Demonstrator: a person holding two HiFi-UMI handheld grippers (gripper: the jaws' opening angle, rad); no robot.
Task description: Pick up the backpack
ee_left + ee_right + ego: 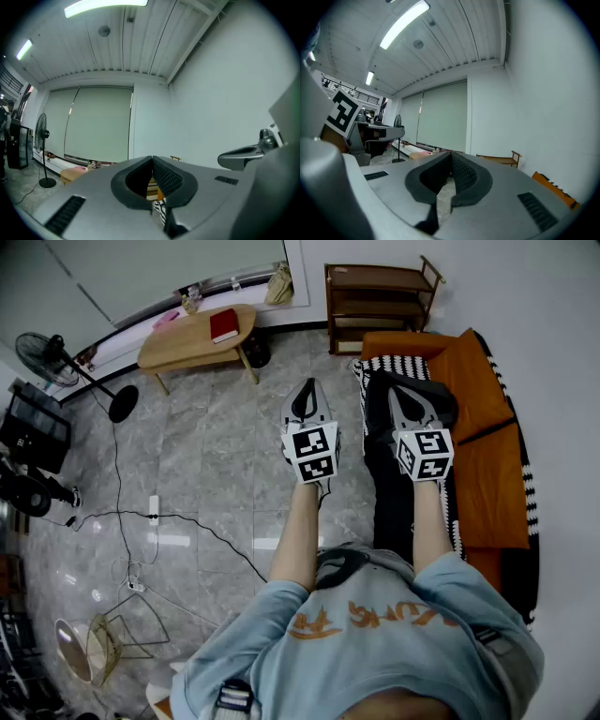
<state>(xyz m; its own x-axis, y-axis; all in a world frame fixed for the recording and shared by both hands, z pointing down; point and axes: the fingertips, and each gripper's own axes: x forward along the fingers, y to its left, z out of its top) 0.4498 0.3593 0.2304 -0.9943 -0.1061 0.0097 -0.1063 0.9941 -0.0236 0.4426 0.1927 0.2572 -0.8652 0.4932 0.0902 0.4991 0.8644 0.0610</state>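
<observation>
Jaws together, empty: left gripper, right gripper | sofa beneath right | table ahead

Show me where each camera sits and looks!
Head view: on the person's head, facing steeply down at the floor; forearms, left gripper and right gripper show.
Left gripper view: on that gripper, facing level toward the window blind; its shut jaws show.
Right gripper view: likewise, with its own shut jaws.
Both gripper views share the fan.

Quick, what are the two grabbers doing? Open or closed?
Left gripper: closed, holding nothing.
Right gripper: closed, holding nothing.
</observation>
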